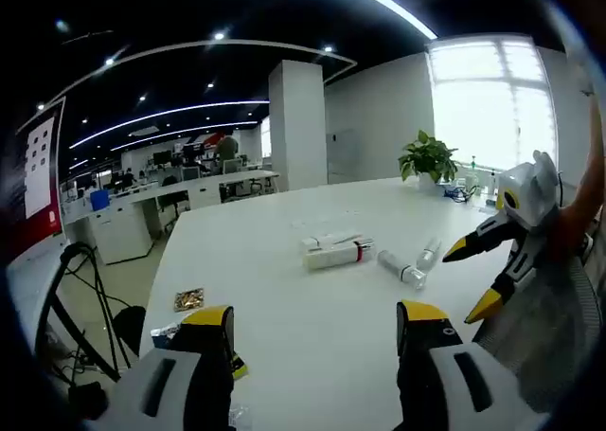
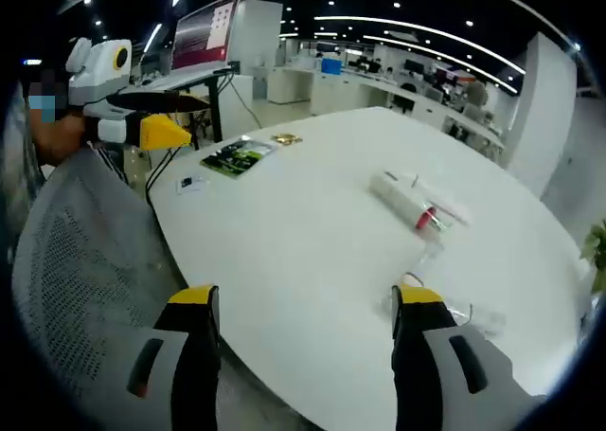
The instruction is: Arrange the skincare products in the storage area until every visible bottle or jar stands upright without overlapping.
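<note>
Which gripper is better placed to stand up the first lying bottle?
Probably right. The right gripper hangs open beside the clear bottles; in its own view they lie by its jaw. The left gripper sits farther back, across bare table.

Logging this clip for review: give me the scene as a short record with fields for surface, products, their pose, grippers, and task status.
surface: white table
products: white tube with red band, two clear bottles beside it
pose: all lying on their sides, none upright
left gripper: open, above the near table edge, holding nothing
right gripper: open, empty, over the table edge
other items: potted plant at the far end, green packet
status: arranging not started
</note>
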The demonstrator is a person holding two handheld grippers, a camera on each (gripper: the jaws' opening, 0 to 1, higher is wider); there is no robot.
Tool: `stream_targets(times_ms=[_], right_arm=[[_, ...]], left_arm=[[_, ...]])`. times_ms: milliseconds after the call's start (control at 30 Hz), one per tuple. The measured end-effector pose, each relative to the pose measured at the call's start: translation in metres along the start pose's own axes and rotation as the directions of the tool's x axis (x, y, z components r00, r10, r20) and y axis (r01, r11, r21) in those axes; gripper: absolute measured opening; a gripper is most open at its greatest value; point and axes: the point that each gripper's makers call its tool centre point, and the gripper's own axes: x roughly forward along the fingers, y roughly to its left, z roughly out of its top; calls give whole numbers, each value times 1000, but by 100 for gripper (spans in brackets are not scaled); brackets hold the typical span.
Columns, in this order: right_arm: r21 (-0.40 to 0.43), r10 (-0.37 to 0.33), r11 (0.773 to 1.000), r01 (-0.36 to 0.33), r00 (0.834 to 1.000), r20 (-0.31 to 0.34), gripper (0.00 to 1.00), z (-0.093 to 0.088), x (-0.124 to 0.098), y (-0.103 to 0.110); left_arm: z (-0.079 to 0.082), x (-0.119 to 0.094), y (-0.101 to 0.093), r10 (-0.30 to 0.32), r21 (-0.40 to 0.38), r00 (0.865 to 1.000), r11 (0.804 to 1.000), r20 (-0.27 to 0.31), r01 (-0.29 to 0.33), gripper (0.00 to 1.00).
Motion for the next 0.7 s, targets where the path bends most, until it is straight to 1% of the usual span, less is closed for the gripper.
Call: stream_targets(times_ms=[133, 233, 333, 400, 467, 533, 633, 700], right_arm=[[20, -6, 1000, 6, 1000, -8, 70, -3, 0, -3], [16, -17, 1000, 18, 1000, -19, 71, -5, 1, -5], [14, -36, 999, 36, 999, -3, 71, -2, -2, -8], [18, -46, 999, 46, 999, -4, 71, -3, -2, -11], [27, -50, 998, 50, 999, -14, 72, -5, -2, -13], [26, -48, 998, 48, 999, -18, 73, -6, -1, -13], [9, -45, 999, 45, 999, -29, 73, -8, 0, -11], [8, -46, 999, 46, 999, -21, 73, -6, -1, -11]], left_arm=[[-2, 1, 1, 2, -2, 1000, 1000, -8, -2, 72], [-6, 3, -4, -17, 8, 999, 1000, -31, 18, 72], [-8, 3, -7, -34, 15, 999, 999, -38, 34, 72], [-7, 3, -6, -27, 21, 999, 999, -36, 27, 72], [-6, 3, -4, -14, 9, 999, 1000, -33, 15, 73], [-6, 3, -3, -11, 7, 999, 1000, -33, 11, 76], [-9, 6, -2, -5, 11, 999, 1000, -46, 5, 83], [-8, 5, -3, -5, 13, 999, 1000, -41, 6, 86]])
